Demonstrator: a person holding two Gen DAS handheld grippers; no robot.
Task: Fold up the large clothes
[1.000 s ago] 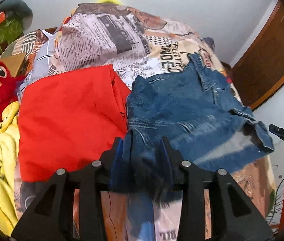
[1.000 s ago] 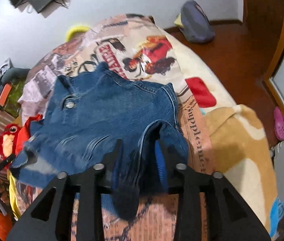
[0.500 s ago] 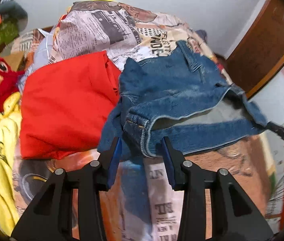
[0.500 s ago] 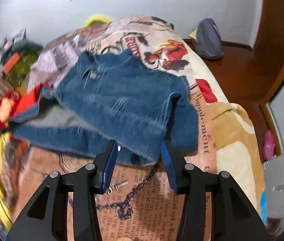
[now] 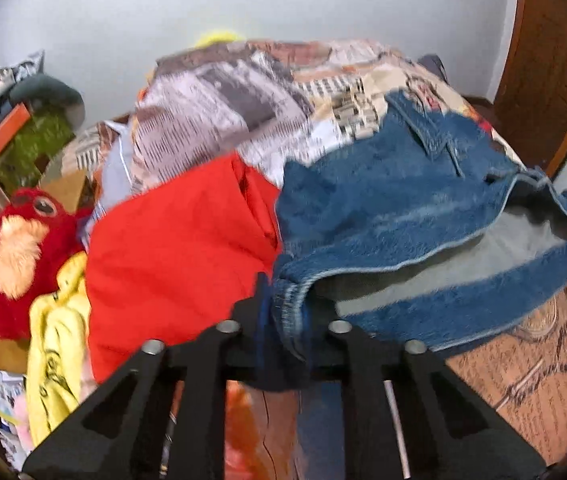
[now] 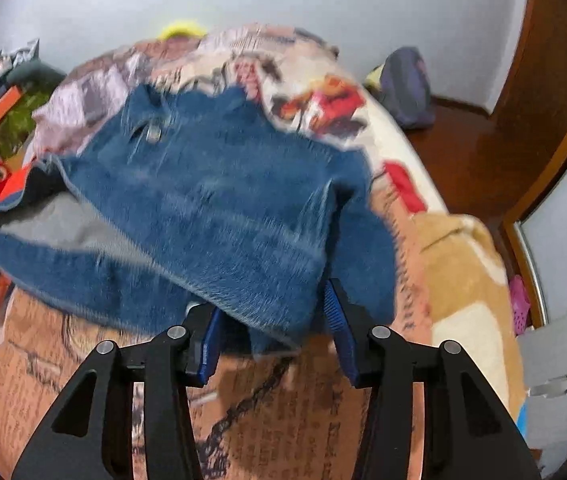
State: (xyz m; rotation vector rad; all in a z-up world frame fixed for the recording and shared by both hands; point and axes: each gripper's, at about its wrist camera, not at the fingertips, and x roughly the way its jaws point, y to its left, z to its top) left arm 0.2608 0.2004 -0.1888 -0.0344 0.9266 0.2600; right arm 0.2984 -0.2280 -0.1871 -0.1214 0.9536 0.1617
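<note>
Now we log the change at the hem of the denim jacket (image 5: 395,208), which lies on the bed (image 6: 463,264) over the newspaper-print bedspread (image 5: 219,120). Half a second back, the left hand-held gripper (image 5: 287,320) stood apart with the hem corner loose between its pads; at this moment it is clamped together on that corner, a thick fold of denim pinched between the pads. The right hand-held gripper (image 6: 273,332) was also apart then. Its jaws are closing now, with the jacket's other hem corner between them, but the blue pads (image 6: 337,328) still show a gap on either side of the cloth, so we do not count it as a grip yet.

The near hem of the jacket is raised off the bedspread on the left gripper's side, and the grey lining (image 5: 483,256) shows under the lifted edge. The jacket's collar end lies farther from us than the hem. The red garment (image 5: 171,256) sits just beside the jacket on its left, touching its edge; the yellow garment (image 5: 55,340) and the red plush toy (image 5: 11,256) lie beyond that, farther from the jacket.

Our reading: the step in hand is taking both hem corners. One corner is secured, the other nearly so. Once both hold, we judge the hem could be carried toward the collar for the first fold. Motion blur limits finer detail.
</note>
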